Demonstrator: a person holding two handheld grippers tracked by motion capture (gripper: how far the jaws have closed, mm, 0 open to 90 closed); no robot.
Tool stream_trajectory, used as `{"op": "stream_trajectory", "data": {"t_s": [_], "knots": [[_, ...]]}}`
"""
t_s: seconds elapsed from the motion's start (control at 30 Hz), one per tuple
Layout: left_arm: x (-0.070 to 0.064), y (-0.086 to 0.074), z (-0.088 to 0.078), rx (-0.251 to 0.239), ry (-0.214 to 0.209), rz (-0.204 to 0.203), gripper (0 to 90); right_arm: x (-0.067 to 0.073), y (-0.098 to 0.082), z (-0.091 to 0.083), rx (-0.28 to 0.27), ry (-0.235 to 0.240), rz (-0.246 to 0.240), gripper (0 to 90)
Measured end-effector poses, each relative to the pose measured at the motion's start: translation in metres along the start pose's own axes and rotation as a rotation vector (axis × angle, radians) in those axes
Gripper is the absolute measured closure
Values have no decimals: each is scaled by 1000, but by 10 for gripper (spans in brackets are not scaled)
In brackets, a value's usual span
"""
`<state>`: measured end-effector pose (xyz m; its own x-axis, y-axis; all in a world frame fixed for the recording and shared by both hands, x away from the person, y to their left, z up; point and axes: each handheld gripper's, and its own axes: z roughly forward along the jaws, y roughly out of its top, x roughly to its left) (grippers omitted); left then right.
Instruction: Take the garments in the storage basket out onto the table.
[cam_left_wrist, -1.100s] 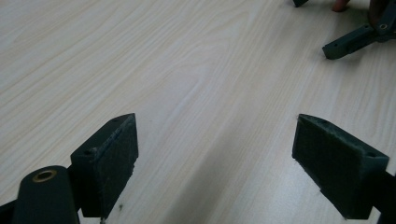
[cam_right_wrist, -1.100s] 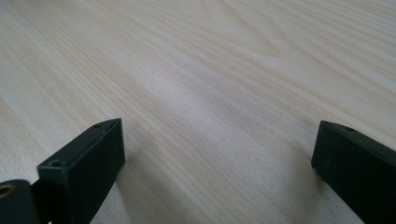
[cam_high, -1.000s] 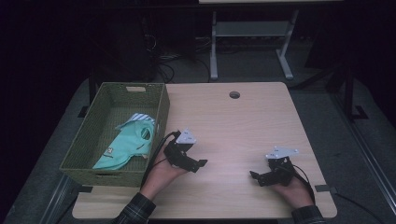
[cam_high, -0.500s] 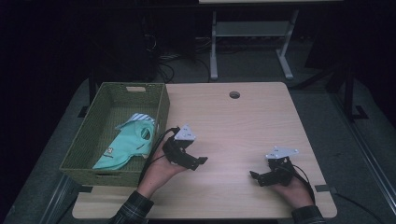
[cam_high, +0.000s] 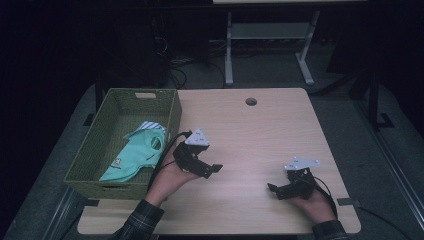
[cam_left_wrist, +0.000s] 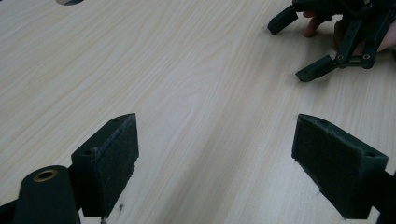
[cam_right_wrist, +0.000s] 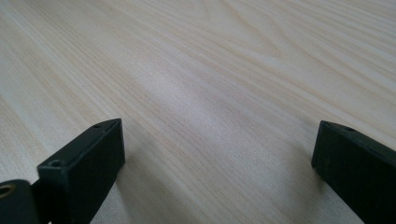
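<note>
You hold two black grippers, one in each hand, over one light wooden table (cam_high: 250, 145).

Your left gripper (cam_high: 212, 169) sits just right of one green woven basket (cam_high: 172, 107), low over the wood. Its two jaws stand wide apart, and nothing is between them. In the left gripper view you can see bare wood between the two black pads (cam_left_wrist: 112, 158).

Your right gripper (cam_high: 274, 189) is near the front right of the table, well apart from the left one. Its two jaws are spread wide too, and they hold nothing. In the right gripper view there is just plain wood grain between the two jaws. In the left gripper view the right gripper (cam_left_wrist: 299, 44) shows far off at the top right, with its two jaws open.

The basket stands on the left part of the table. One mint green cloth garment (cam_high: 132, 157) lies inside it, toward the front. One striped blue and white cloth (cam_high: 147, 126) peeks out from behind the green one, touching it. So there are two cloth things in the basket. Neither gripper touches the basket or the cloth.

One small round hole (cam_high: 251, 101) is in the table top near the back edge.

Each gripper has one grey three-cornered plate on top, so two plates in all.
</note>
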<state>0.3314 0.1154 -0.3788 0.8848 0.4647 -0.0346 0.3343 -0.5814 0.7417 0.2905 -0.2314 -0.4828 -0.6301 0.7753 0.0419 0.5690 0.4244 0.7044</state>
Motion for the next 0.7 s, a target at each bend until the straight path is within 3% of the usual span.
{"op": "stream_trajectory", "data": {"t_s": [0.33,0.7], "knots": [[5,8,-2,14,-24,20,143,0,0,0,0,0,-1,23],[11,12,-14,25,-20,31,143,0,0,0,2,0,-1,23]]}}
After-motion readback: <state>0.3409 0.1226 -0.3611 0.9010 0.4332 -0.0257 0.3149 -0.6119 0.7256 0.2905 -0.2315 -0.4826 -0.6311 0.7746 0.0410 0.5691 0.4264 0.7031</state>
